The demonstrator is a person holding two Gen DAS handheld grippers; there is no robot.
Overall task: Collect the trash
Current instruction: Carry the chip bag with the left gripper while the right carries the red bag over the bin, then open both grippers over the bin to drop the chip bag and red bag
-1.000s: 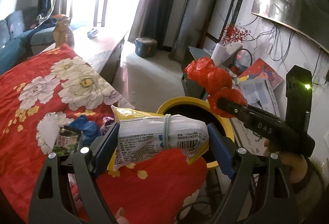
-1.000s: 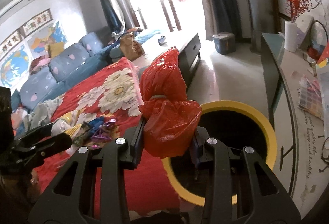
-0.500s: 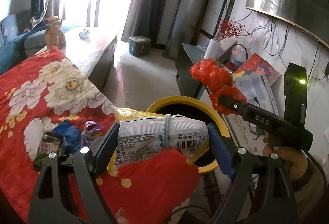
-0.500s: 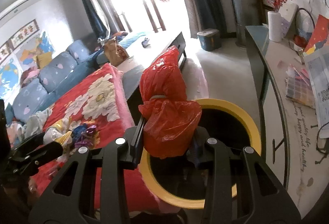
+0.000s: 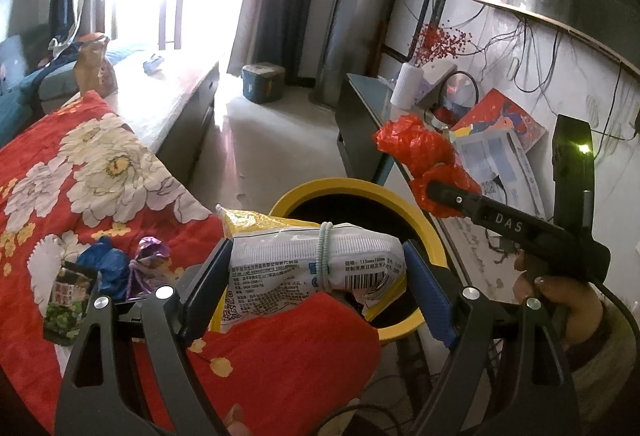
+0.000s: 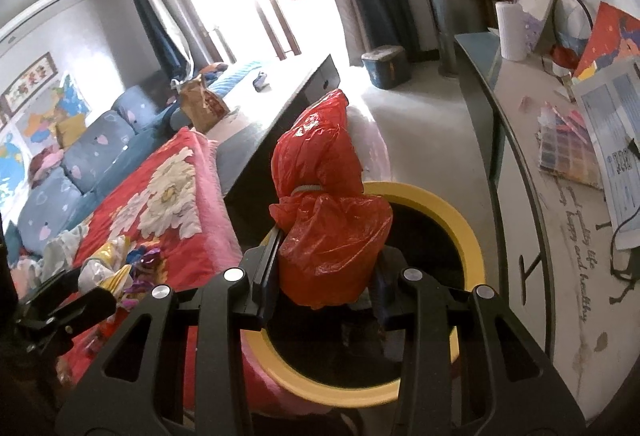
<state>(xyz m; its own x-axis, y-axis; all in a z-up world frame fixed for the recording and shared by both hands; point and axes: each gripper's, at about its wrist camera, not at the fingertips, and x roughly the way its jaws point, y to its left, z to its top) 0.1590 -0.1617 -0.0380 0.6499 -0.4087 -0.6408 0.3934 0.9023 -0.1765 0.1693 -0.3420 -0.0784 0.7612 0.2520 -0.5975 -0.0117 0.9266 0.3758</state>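
Bin (image 5: 430,236) with the yellow rim sits on the floor between the red floral blanket (image 5: 80,171) and the side table (image 6: 560,236), so both loads are carried to that gap.

Left gripper (image 5: 316,272) has its jaws spread wide but clamped across the length of a white snack packet (image 5: 312,256), banded with an elastic tie; the packet hangs over the near edge of the rim, partly above the blanket. The wide grip looks chosen to hold the packet flat by its ends.

Right gripper (image 6: 324,268) has its jaws set narrow, pinching a red plastic bag (image 6: 328,220) tied at the waist; the bag stands up between the fingers, above the bin's opening.

Both grippers pitch downward toward the bin. A hand (image 5: 560,296) and sleeve show on the right tool's handle in the left view.

More wrappers (image 5: 112,272) lie on the blanket, uncollected. Judgement: release over the bin is next; the packet needs moving further over the opening.
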